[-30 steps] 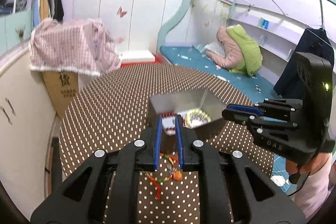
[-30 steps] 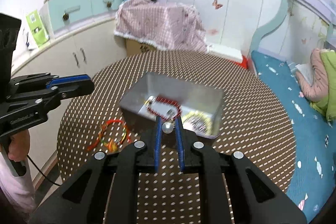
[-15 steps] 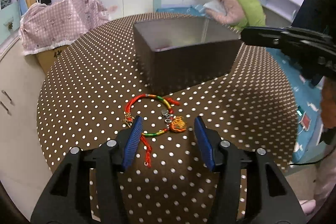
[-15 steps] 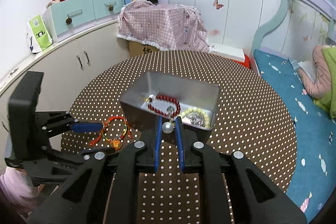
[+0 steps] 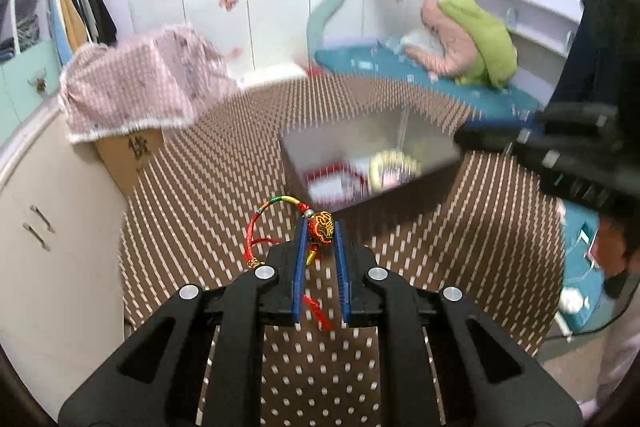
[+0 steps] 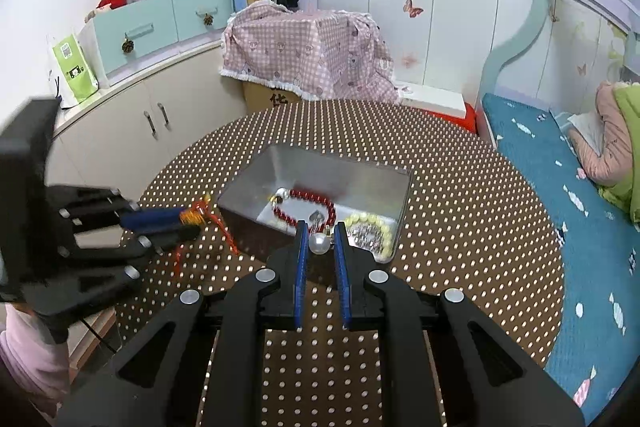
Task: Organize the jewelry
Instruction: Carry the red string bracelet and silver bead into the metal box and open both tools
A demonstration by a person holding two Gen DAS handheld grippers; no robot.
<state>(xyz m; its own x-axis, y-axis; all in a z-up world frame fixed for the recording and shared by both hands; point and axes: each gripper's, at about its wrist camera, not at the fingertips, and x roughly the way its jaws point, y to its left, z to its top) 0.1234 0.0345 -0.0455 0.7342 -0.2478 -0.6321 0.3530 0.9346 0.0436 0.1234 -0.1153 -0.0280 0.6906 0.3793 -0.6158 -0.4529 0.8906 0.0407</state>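
— So, what has the left gripper got?

— Its blue-padded jaws have just been closing, and they now pinch the round red-and-gold bead of a red, green and yellow woven cord bracelet. The cord loops out to the left of the fingers, and a red tassel hangs below them, over the brown, white-dotted tablecloth. That view is blurred.

— And the right gripper?

— Its jaws stand narrow, clamped on a single white pearl at the fingertips.

— Where is the rest of the jewellery?

— In the rectangular silver metal box on the round table. A dark red bead bracelet lies in the middle of it, and a pale yellow bead bracelet in its right near corner, touching something silvery that I cannot make out.

— How do the two grippers stand to the box?

— From the right wrist view, the left one is just beside the box's left wall, and the pearl sits over the near edge.
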